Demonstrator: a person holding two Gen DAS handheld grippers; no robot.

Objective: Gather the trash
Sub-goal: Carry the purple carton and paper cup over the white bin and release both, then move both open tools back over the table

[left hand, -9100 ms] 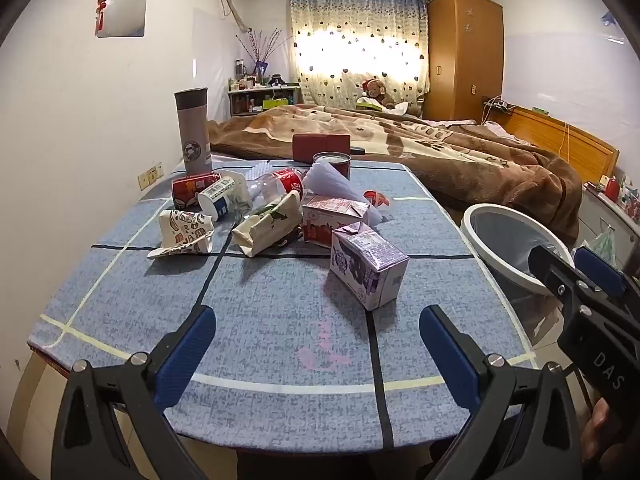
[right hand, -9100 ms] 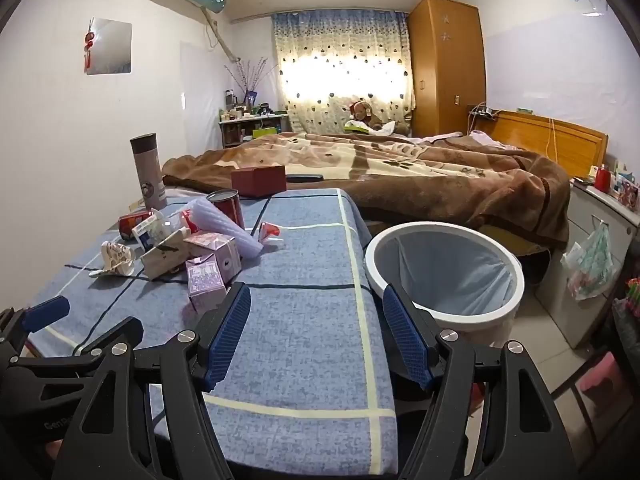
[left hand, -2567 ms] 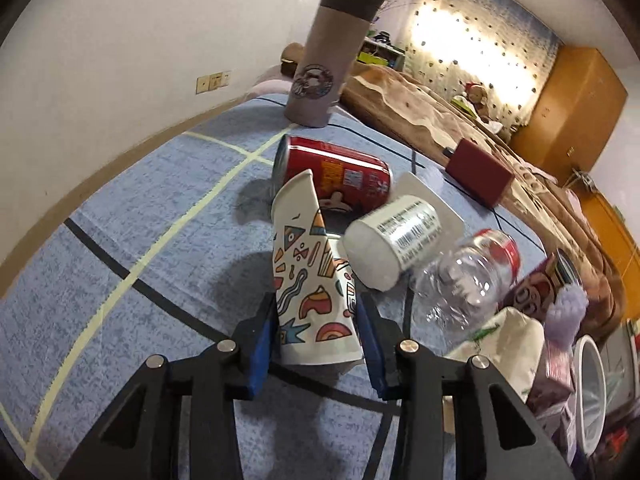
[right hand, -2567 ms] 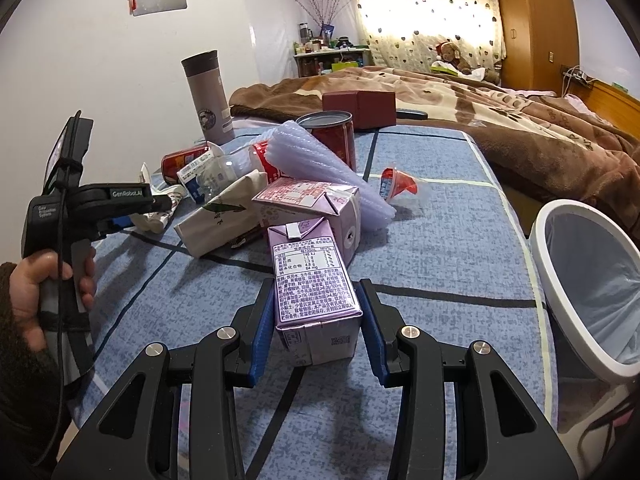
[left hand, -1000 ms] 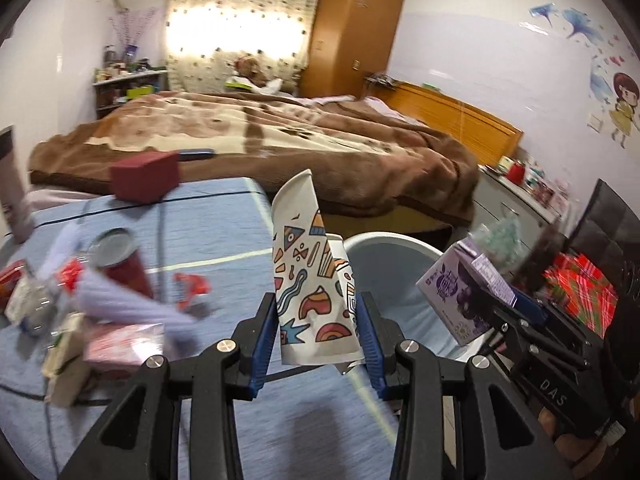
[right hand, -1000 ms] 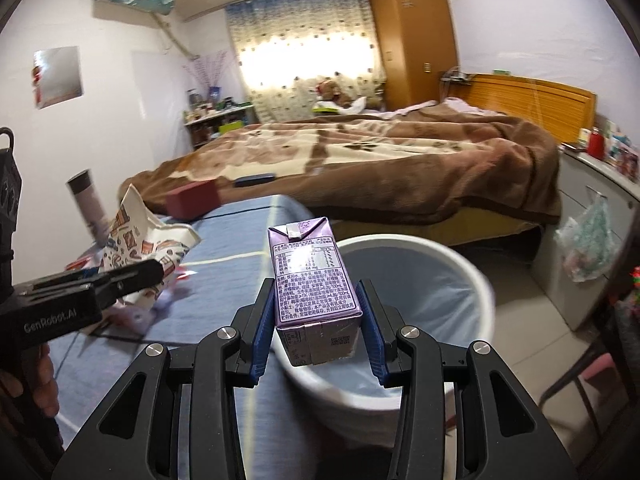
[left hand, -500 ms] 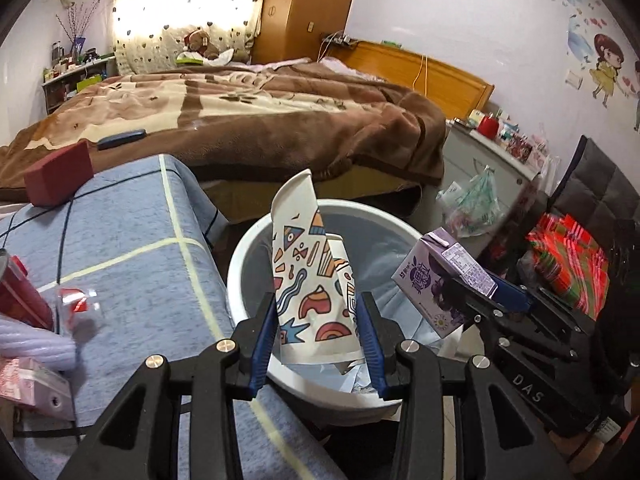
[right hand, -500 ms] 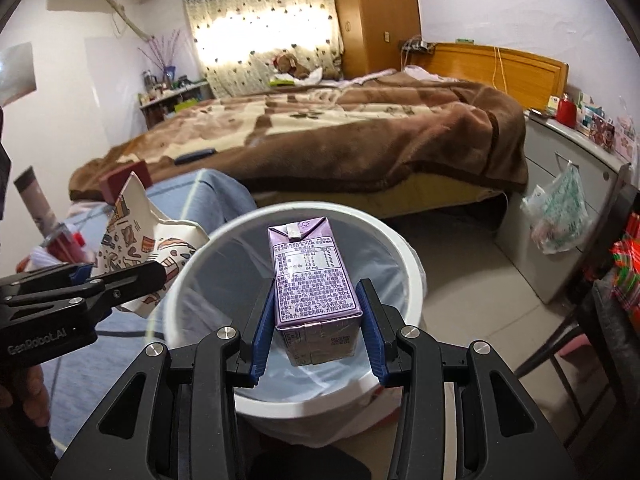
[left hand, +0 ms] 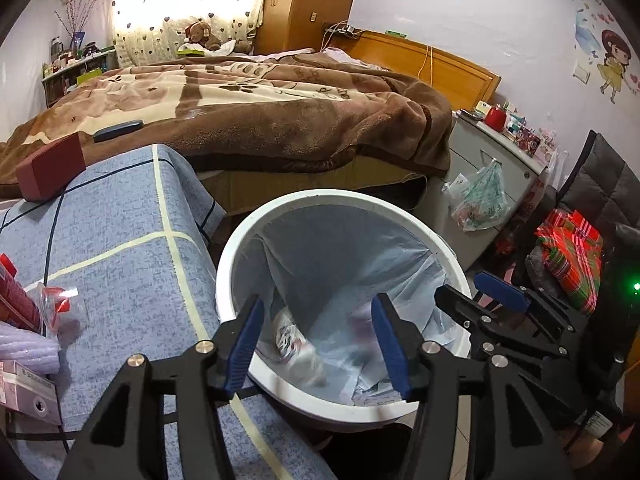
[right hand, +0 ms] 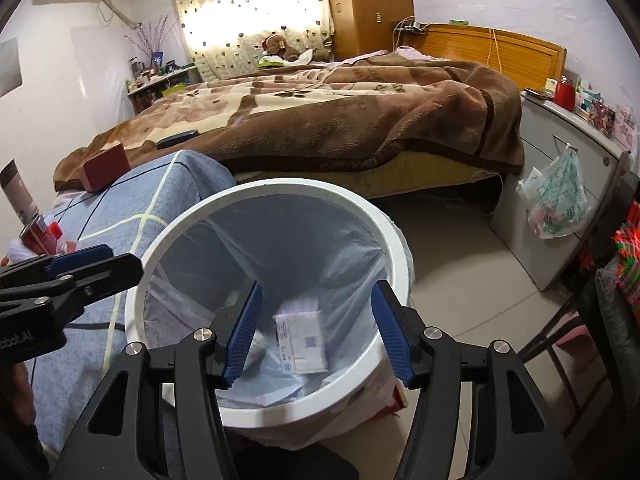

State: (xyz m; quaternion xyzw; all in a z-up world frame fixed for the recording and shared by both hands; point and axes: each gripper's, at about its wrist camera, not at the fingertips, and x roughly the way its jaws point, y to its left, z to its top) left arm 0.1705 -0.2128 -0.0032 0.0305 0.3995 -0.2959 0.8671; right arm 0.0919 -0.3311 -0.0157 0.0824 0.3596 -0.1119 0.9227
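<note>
On the left edge of the left wrist view the bench [left hand: 120, 240], under a blue checked cloth, carries one red box [left hand: 50, 166] at its far end, and at the near left margin one red can [left hand: 16, 300], one small clear wrapper with red inside [left hand: 58, 300], one pale purple ribbed roll [left hand: 24, 346] and one pink carton [left hand: 22, 394], all cut by the frame. Just right of the bench stands one white bin [left hand: 240, 256] lined with a clear bag.

The left tool [left hand: 318, 340] hangs over the bin's near rim with its two blue pads apart. Its jaws have just been opening and nothing is between them. The patterned paper cup [left hand: 294, 342] lies blurred inside the liner below, near the left side.

Right of it the right tool [right hand: 316, 326] also points into the bin. Its two pads stand apart, the jaws have just been opening, and nothing is clamped. Beneath them in the right wrist view one purple carton [right hand: 302, 336] lies in the bag, label up, clear of both pads. So two pieces of trash are in the bin.

Behind runs one bed [right hand: 320, 120] with a brown blanket. At the far right one plastic bag [right hand: 556, 200] hangs on a grey cabinet [right hand: 560, 248].
</note>
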